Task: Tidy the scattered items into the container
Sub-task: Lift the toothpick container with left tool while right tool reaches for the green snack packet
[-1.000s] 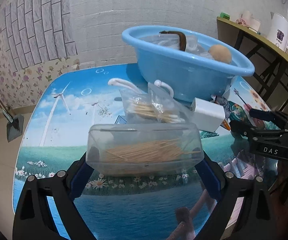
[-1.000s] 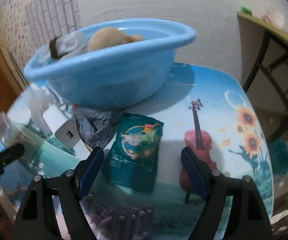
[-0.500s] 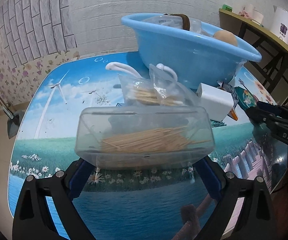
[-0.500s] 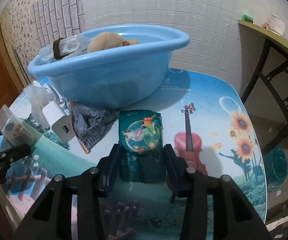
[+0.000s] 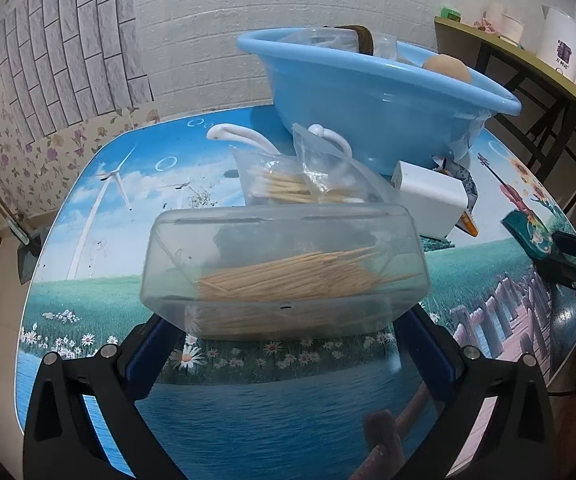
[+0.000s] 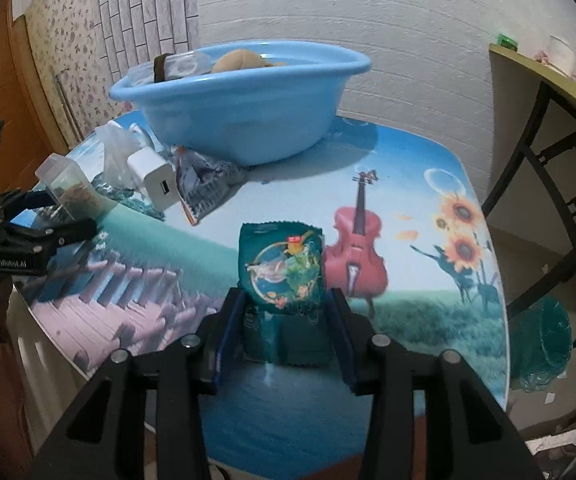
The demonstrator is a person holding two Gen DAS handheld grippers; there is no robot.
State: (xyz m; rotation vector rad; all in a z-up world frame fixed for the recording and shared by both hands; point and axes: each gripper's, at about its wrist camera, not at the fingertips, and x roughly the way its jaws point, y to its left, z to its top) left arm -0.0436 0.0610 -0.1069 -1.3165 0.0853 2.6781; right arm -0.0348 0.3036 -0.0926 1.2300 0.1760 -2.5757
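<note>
- The left gripper (image 5: pixel 288 344) pinches a clear plastic box of wooden toothpicks (image 5: pixel 283 272) by its two short ends, holding it level above the table (image 5: pixel 99 296); a level hold probably keeps the loose sticks from sliding to one side.
- The right gripper (image 6: pixel 285 320) is closed on the lower part of a teal foil snack packet (image 6: pixel 283 264), its blue pads pressed against both edges; the packet appears raised off the table, its printed face upward.
- The round light-blue plastic basin (image 5: pixel 372 96) stands at the far side of the table, ahead of both grippers; it already holds a tan rounded object (image 5: pixel 446 68) and a clear item with a brown band (image 5: pixel 364 38), so the tidying looks partly done.
- Not yet collected, just in front of the basin: a clear plastic bag of cotton swabs (image 5: pixel 308 184), a white plug-in charger block (image 5: pixel 432 200) with a white cable (image 5: pixel 239 136) behind it, and a crumpled grey wrapper (image 6: pixel 203 180) touching the basin's foot.
- Each held thing will need to clear the basin's raised rim before release; the swab bag lies right in the toothpick box's path and could be brushed.
</note>
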